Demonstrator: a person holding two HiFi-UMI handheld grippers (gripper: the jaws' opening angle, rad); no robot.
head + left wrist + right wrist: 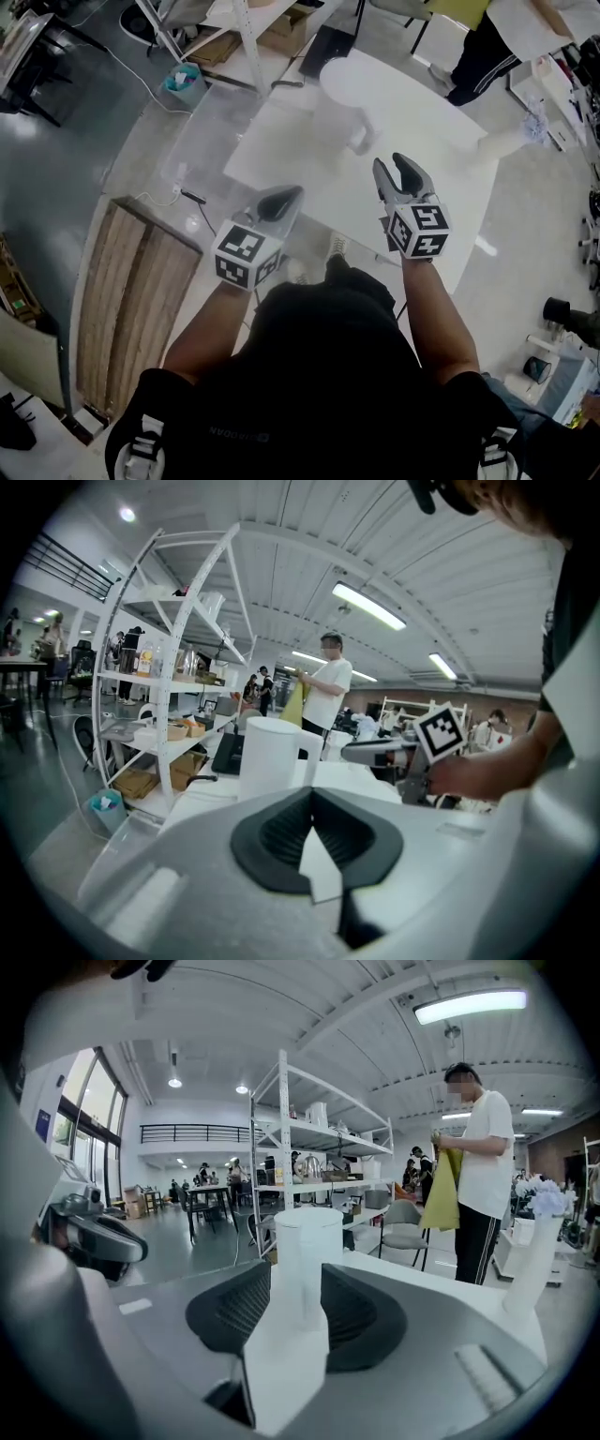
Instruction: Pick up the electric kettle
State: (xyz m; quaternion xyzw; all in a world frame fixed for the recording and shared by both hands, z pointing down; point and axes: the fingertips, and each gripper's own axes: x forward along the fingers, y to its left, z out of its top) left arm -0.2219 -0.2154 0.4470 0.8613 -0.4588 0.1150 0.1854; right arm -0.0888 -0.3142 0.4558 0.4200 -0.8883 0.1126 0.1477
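Note:
A white electric kettle (339,92) stands upright on the white table (281,164), its handle (362,141) turned toward me. My right gripper (392,162) is open just short of the handle, with nothing between its jaws. In the right gripper view the kettle (307,1241) stands dead ahead past the open right gripper (298,1283). My left gripper (292,195) hovers at the table's near edge with its tips together and nothing in them. From the left gripper view the kettle (270,757) is ahead and slightly left of the shut left gripper (312,795).
A person (492,37) stands at the table's far right corner holding yellow cloth. A white vase (506,141) stands at the table's right edge. A black device (326,49) lies behind the kettle. A white shelf rack (159,677) and a wooden panel (127,291) are to the left.

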